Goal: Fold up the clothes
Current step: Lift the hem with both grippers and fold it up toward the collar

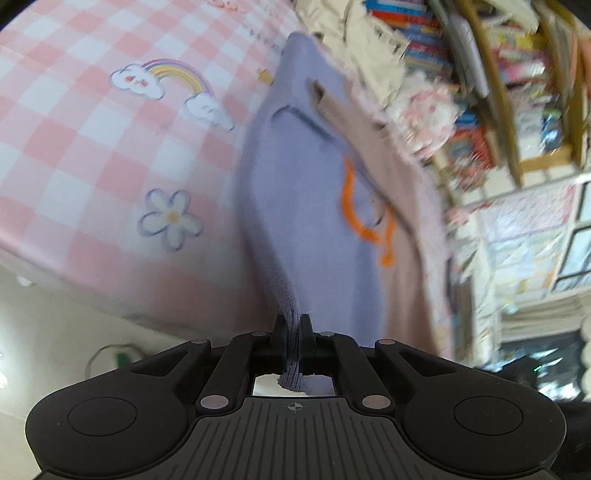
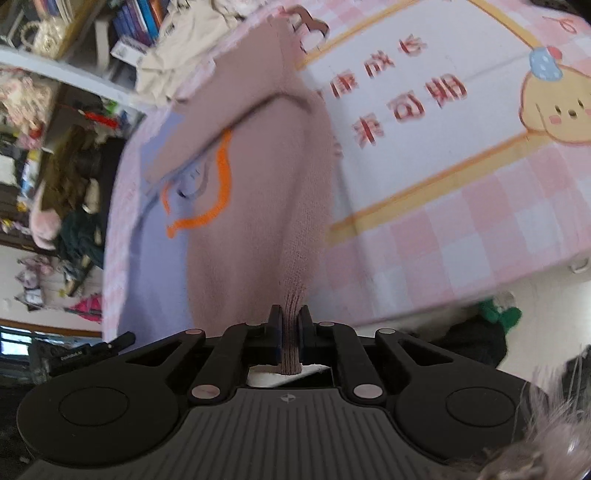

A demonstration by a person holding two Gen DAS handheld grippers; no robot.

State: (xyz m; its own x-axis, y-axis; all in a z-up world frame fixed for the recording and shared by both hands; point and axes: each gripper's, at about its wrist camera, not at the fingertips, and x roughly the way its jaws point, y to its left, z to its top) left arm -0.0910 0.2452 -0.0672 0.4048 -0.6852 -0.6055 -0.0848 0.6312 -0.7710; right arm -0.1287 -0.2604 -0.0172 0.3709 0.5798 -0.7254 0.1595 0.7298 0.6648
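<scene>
On pink checked bed sheet (image 1: 92, 155) lies a two-colour knit sweater (image 1: 303, 192), lilac on one half, dusty pink on other, with orange line across middle. Left gripper (image 1: 294, 325) clamped tight on ribbed lilic hem; right gripper (image 2: 290, 317) clamped on ribbed pink hem, cloth pulled taut from each. Behind sweater, beige cloth heap (image 2: 177, 48) and shelves with books (image 1: 417, 33), blurred, so possibly more garments.

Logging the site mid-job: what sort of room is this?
Likely a lived-in bedroom: a bed with a pink checked sheet, crowded bookshelves beside it, and a sweater spread out for folding.
</scene>
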